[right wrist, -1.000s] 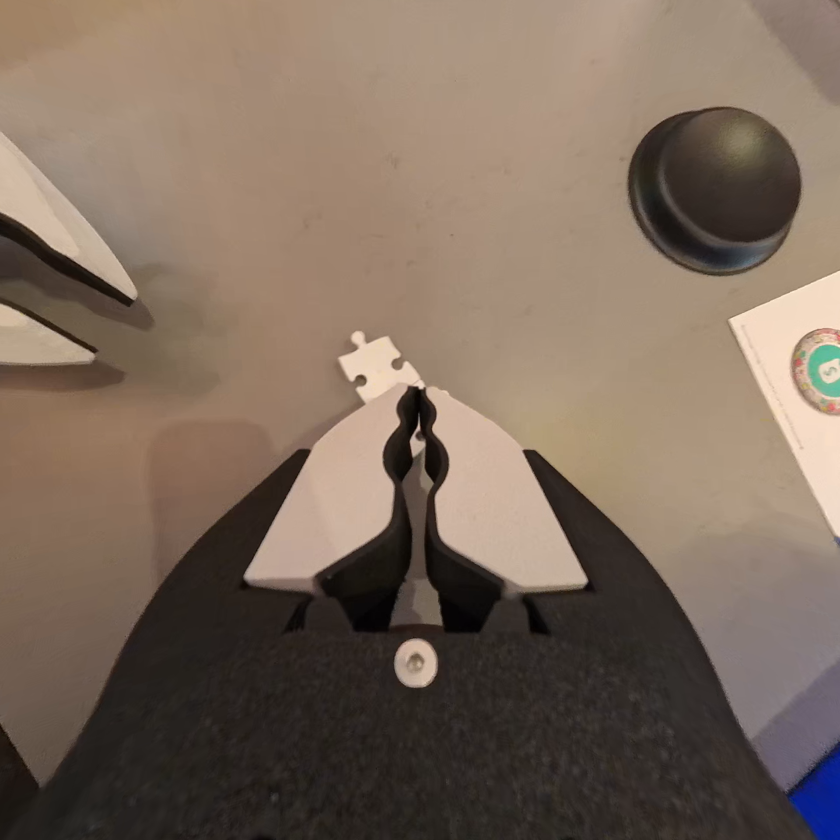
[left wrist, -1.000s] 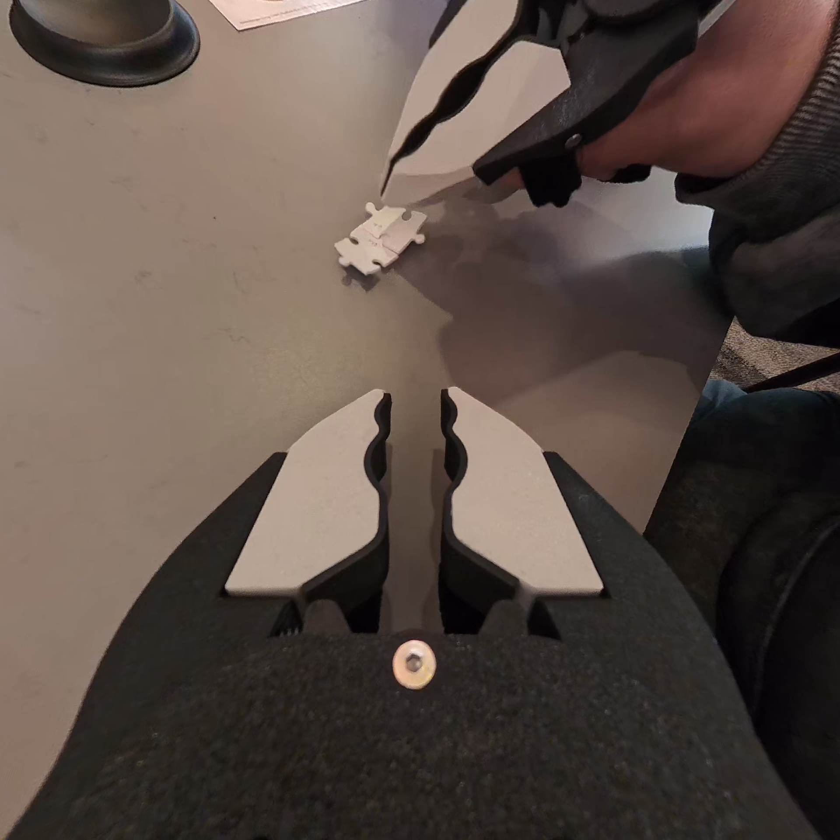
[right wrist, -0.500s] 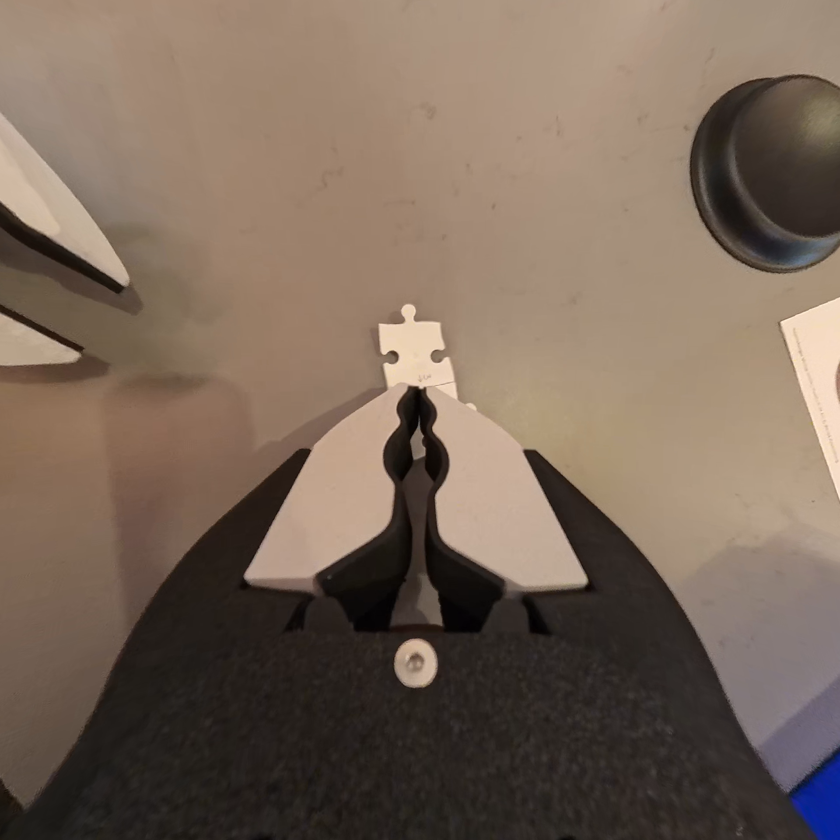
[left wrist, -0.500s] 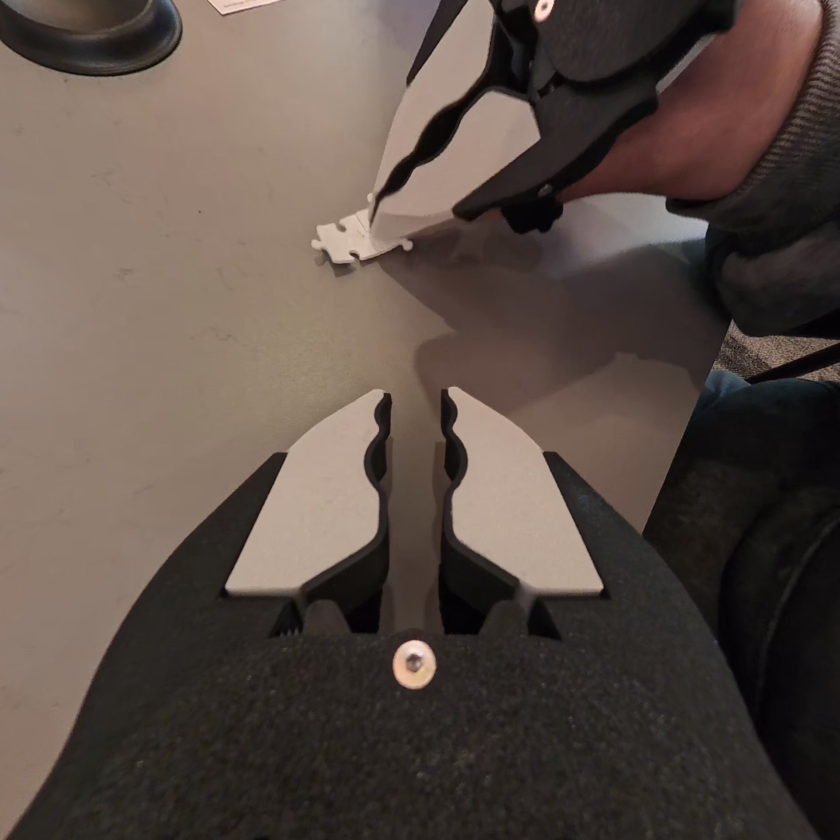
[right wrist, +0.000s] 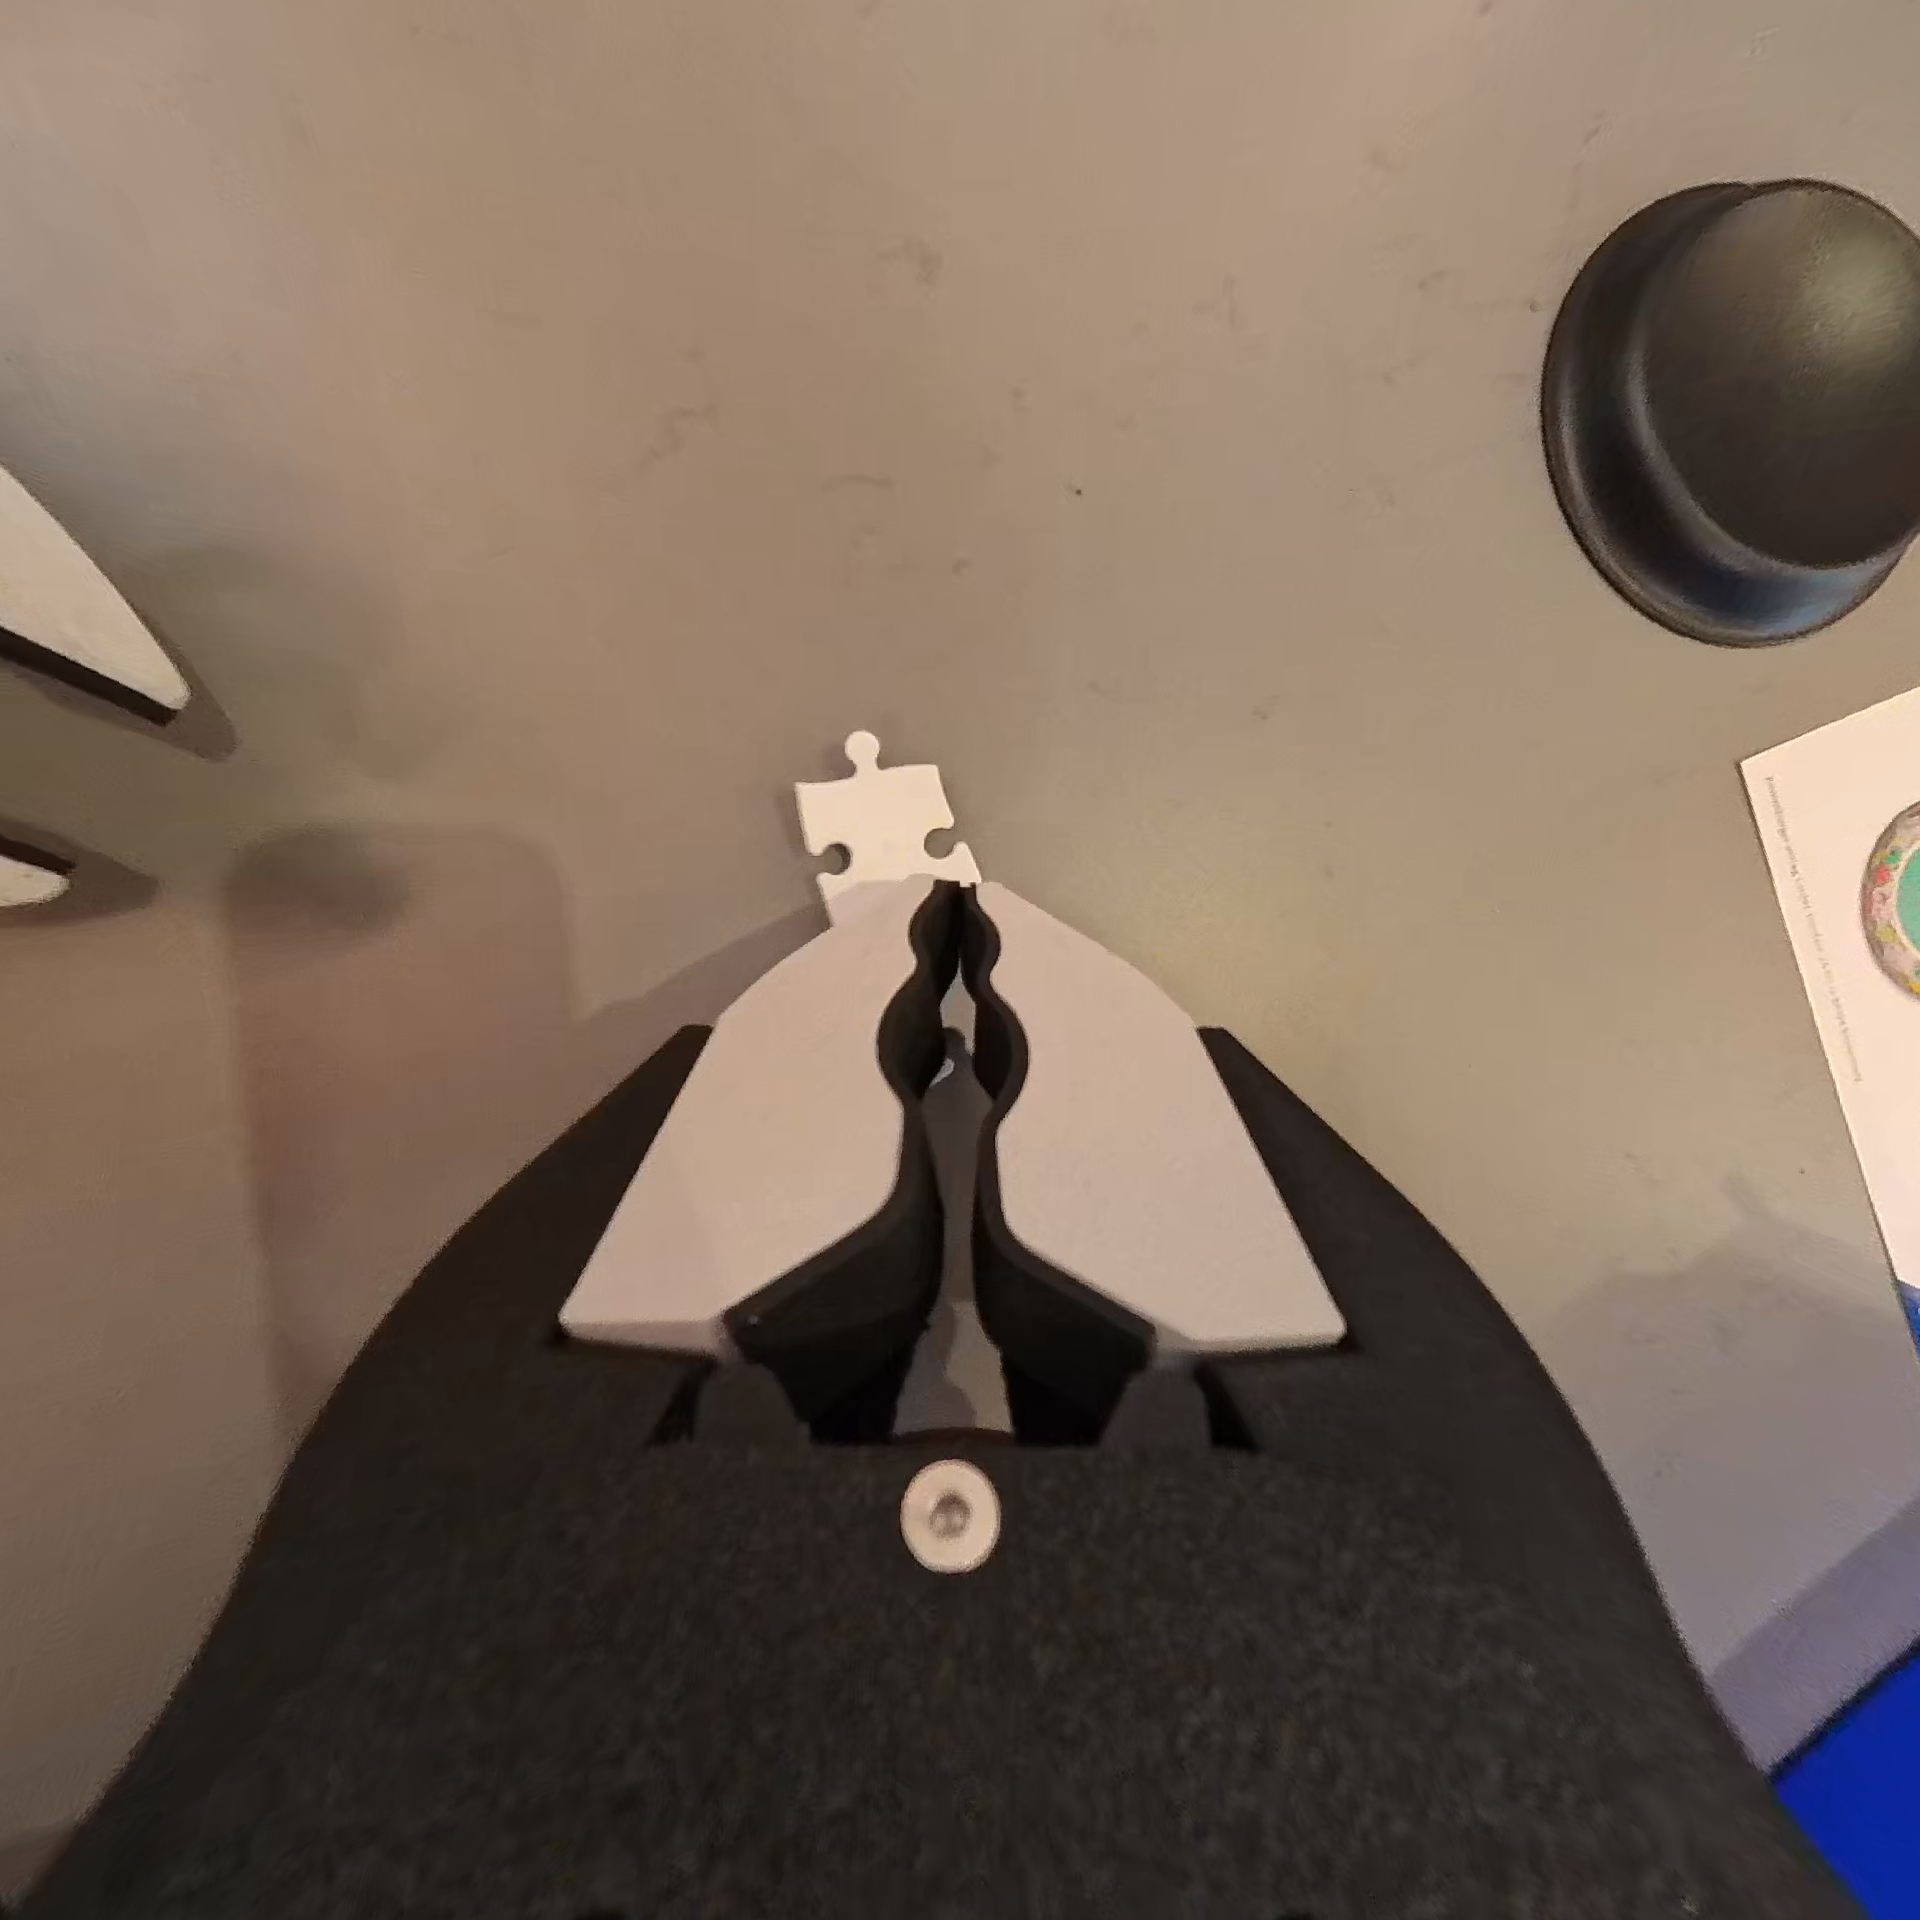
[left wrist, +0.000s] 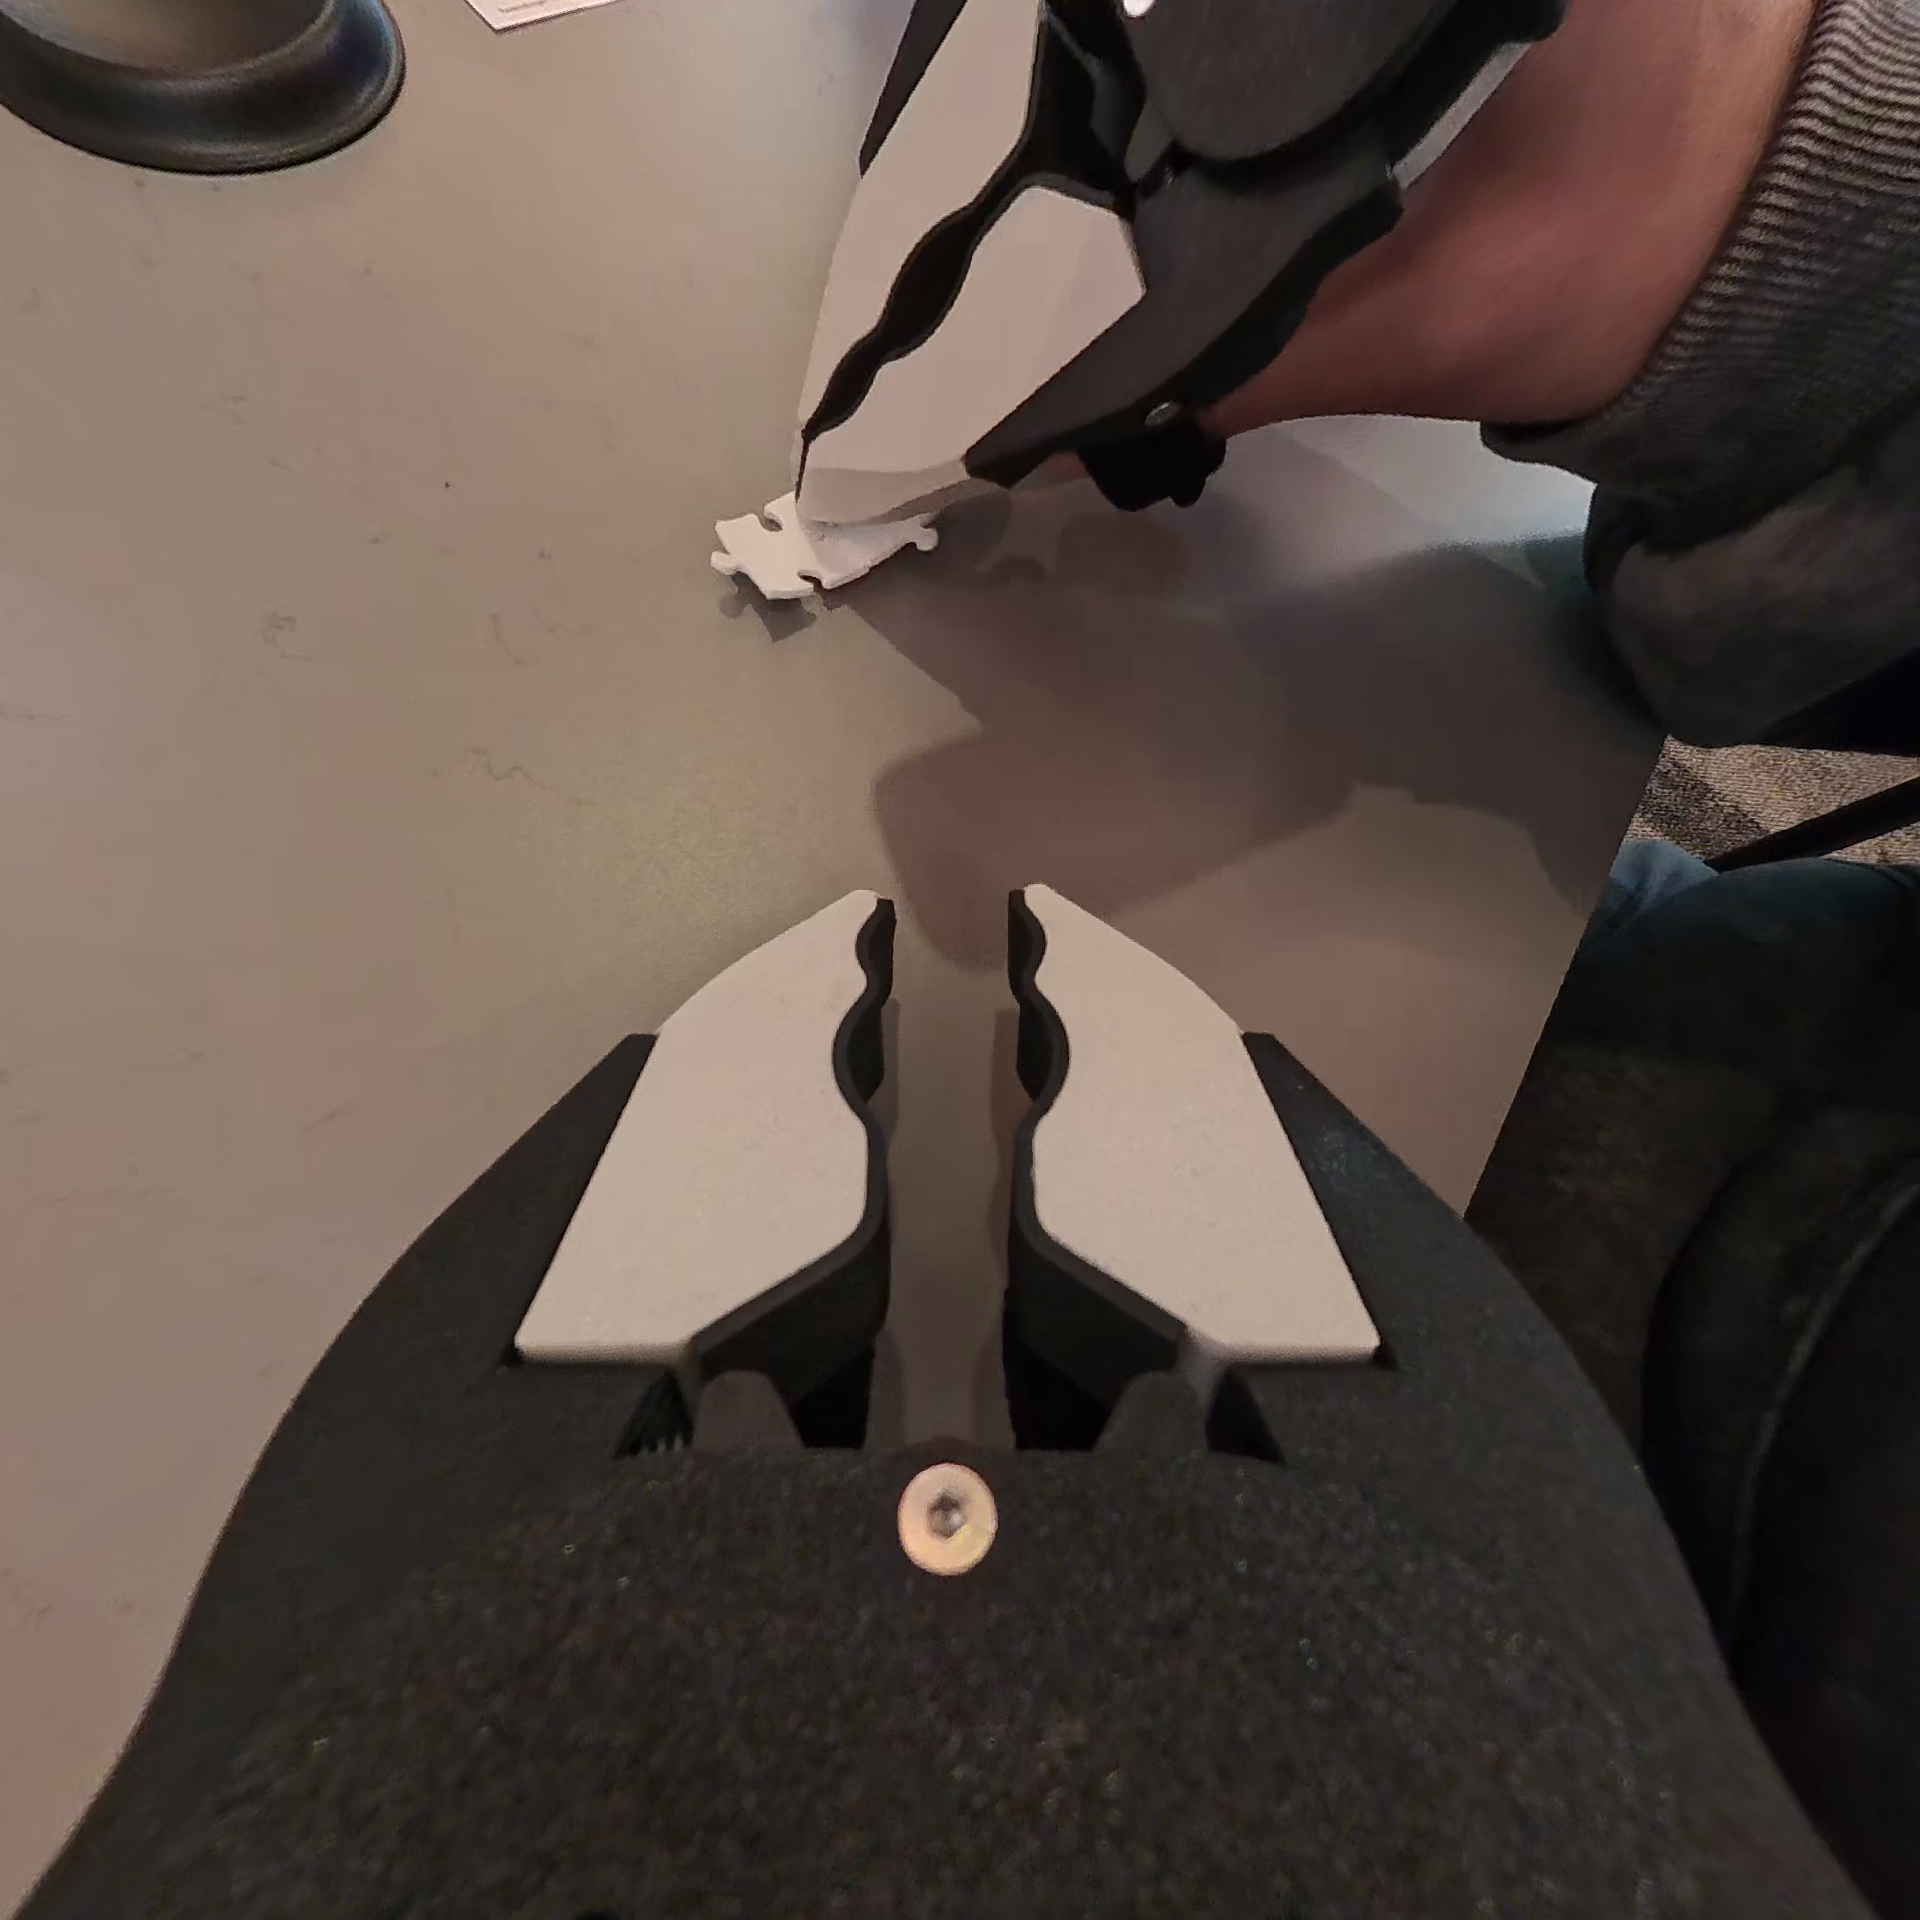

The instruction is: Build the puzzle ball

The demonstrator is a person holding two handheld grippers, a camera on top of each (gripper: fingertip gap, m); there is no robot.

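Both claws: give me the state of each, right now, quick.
Left claw: open, holding nothing, above the table.
Right claw: shut, tips down on the white puzzle pieces; whether it grips them cannot be told.

The table (right wrist: pixel 1143 312) is matt grey, smooth with faint scuffs. The puzzle pieces (left wrist: pixel 810 545) look like matt white card. The right gripper (right wrist: pixel 956 888) has grainy black plastic, pale matt fingers (right wrist: pixel 810 1091) and a shiny metal screw (right wrist: pixel 949 1524).
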